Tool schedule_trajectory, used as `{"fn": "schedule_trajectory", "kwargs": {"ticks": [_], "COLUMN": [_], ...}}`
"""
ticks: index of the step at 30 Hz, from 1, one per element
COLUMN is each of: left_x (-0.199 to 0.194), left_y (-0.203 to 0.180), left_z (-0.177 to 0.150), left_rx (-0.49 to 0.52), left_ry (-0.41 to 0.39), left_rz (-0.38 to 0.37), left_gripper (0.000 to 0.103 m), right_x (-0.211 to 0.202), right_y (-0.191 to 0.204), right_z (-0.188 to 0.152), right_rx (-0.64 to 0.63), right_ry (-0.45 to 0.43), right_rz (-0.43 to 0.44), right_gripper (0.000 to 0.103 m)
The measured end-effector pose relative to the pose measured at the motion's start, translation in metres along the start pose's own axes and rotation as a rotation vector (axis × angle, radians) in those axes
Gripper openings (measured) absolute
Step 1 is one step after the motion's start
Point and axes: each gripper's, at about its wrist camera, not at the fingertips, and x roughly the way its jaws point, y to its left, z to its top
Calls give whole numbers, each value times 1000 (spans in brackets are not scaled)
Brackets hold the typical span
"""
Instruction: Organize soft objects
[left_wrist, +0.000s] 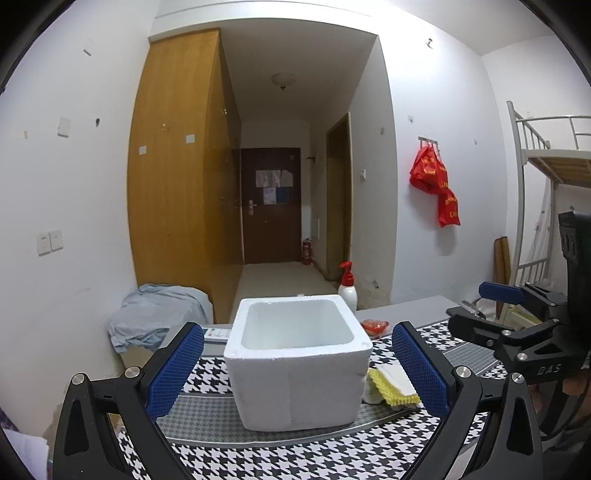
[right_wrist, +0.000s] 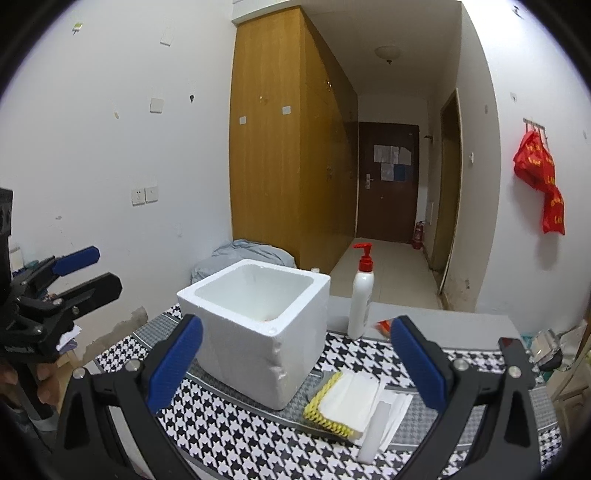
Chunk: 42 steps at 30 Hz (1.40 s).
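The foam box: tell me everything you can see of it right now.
The foam box is a white, thick-walled, roughly cubic polystyrene container with no lid on it, standing upright on the houndstooth cloth. Its near corner edge looks dented and crumbly. A faint orange smudge shows inside at the bottom. The yellow-edged cloths lie beside it. Neither gripper touches it.

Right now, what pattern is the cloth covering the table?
Black-and-white houndstooth on the table cloth, with finer grey houndstooth bands; the right wrist view shows it best.

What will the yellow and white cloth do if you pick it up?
The yellow and white cloth lies folded flat, so it would probably droop and unfold. It looks thin, so likely light. The open right tool should pinch it easily.
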Motion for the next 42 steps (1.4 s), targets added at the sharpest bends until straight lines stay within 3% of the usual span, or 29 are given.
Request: {"fn": "schedule_trajectory", "kwargs": {"ticks": [22, 31, 42], "left_x": [-11, 3, 20], "left_y": [-4, -22, -50], "left_z": [-52, -67, -80], "left_rx": [-65, -70, -74], "left_ry": [-27, -16, 16], "left_rz": [52, 31, -37], "left_gripper": [102, 102, 102], "right_x": [-7, -10, -19], "right_y": [-16, -30, -61], "right_z": [-52, -66, -85], "right_rx": [72, 71, 94], "right_ry": [12, 19, 52], "right_rz": [2, 0, -69], "right_gripper": [103, 103, 103]}}
